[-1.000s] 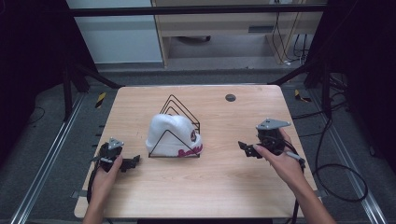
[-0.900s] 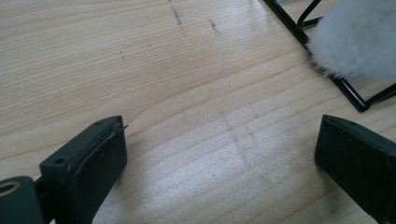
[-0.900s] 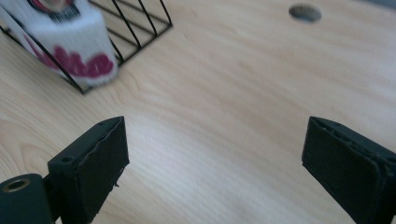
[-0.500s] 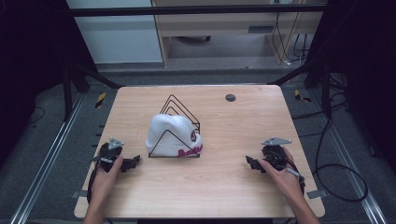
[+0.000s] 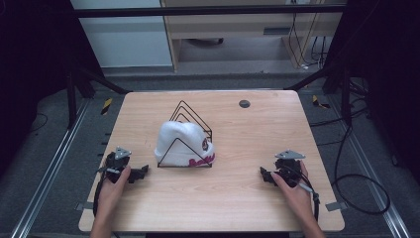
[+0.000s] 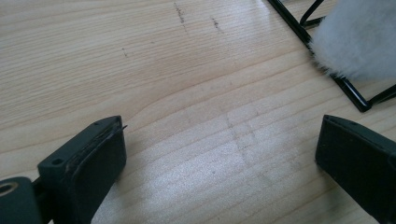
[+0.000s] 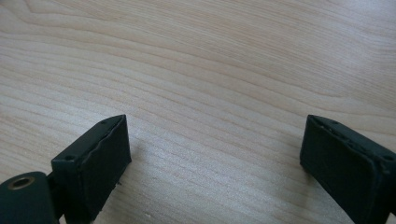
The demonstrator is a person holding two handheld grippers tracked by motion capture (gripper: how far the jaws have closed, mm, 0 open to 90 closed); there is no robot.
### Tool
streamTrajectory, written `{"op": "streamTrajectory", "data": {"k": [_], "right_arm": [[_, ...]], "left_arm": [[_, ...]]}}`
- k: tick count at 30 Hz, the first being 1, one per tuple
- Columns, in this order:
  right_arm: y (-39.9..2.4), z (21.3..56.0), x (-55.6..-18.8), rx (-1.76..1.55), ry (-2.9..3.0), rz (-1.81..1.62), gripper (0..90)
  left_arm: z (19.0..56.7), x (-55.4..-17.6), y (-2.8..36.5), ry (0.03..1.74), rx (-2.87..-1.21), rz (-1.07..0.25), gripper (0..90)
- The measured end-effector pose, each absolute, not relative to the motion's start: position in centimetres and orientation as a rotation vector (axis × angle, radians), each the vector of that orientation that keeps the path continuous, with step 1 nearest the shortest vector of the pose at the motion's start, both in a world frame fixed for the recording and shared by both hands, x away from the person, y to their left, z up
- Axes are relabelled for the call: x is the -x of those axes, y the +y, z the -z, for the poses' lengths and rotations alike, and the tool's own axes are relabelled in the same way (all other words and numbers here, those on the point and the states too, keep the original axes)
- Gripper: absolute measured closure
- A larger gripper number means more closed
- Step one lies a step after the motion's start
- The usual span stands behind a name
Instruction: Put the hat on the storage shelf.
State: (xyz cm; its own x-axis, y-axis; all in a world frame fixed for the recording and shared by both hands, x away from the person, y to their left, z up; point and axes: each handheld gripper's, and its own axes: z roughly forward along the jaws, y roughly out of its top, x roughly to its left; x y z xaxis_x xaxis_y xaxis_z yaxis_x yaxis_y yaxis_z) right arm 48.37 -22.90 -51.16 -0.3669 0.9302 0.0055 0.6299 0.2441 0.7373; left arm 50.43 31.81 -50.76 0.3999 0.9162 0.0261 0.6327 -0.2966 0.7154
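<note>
A white knit beanie (image 5: 181, 144) with dark red lettering hangs over a black wire rack (image 5: 190, 116) in the middle of the wooden table (image 5: 247, 134). My left gripper (image 5: 141, 172) rests on the table at the front left, open, jaws pointing right toward the rack. In the left gripper view the jaws stand wide apart over bare wood (image 6: 210, 140), with the beanie (image 6: 359, 42) and the rack's wire (image 6: 345, 86) at the upper right. At the front right lies my right gripper (image 5: 263, 174), open, with bare wood (image 7: 215, 116) between its jaws.
A small dark round disc (image 5: 244, 103) sits near the table's far edge. Black metal frame bars stand around the table, and cables trail on the floor to the right. A person's hands hold both grippers near the front edge.
The right gripper came down and back toward the front edge and now rests low on the table. The left gripper, the beanie and the rack stayed where they were.
</note>
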Motion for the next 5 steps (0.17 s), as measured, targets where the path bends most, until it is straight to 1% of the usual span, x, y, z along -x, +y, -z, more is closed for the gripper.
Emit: {"op": "streamTrajectory", "data": {"k": [5], "right_arm": [[-22.80, 51.18, -48.26, -1.438, 2.065, -0.914, 8.8]], "left_arm": [[50.77, -50.26, 31.84, 1.318, -2.034, -0.587, 0.8]]}}
